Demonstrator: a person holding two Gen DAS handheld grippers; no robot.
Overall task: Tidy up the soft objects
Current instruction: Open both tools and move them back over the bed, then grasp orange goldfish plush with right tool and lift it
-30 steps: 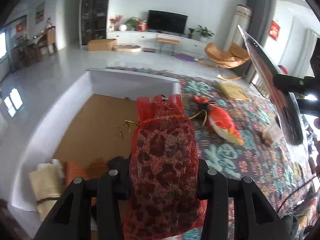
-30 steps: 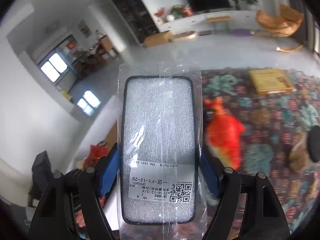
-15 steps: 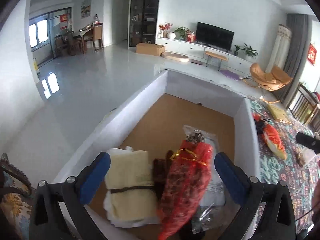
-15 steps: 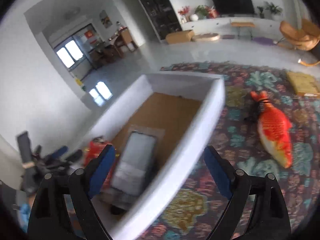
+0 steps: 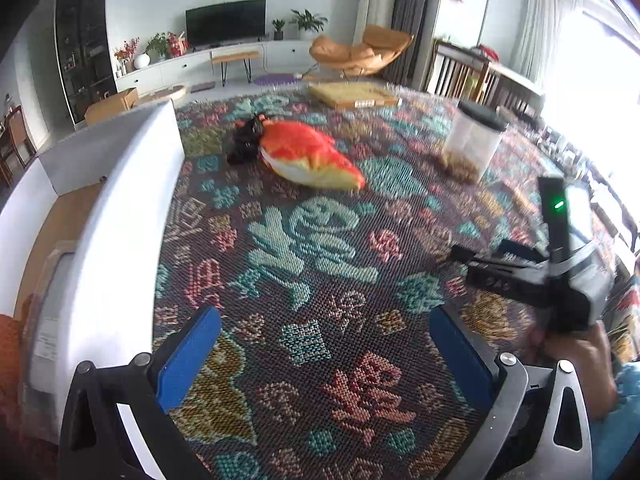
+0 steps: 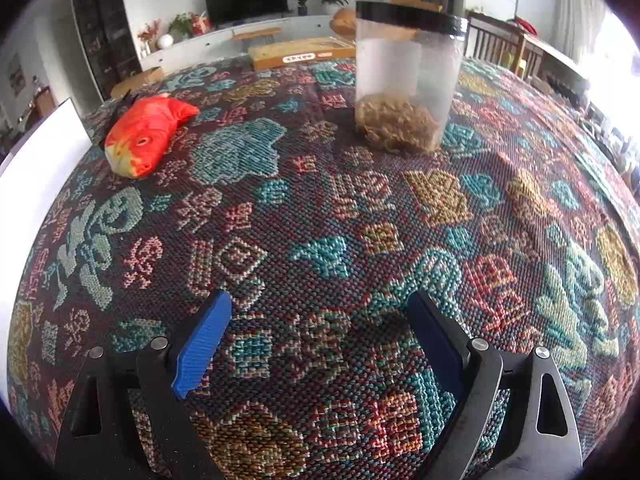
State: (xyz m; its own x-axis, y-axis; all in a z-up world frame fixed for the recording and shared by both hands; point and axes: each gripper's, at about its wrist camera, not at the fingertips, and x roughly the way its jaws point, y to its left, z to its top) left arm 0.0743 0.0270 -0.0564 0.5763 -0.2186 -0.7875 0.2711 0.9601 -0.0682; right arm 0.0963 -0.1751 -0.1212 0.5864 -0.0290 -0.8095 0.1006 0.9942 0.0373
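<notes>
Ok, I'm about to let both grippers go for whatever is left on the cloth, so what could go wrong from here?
1. The plush fish has a black item lying against it by the white box; one grab might drag both.
2. The clear jar stands upright and looks rigid; a sideways nudge could tip it.
3. The left gripper and right gripper, both open and empty, are close together and could collide reaching for the fish.

Both grippers are showing black frames with silver screws and ridged blue fingers (image 6: 202,344); a blue sleeve (image 5: 622,424) is covering the person's arm.
</notes>
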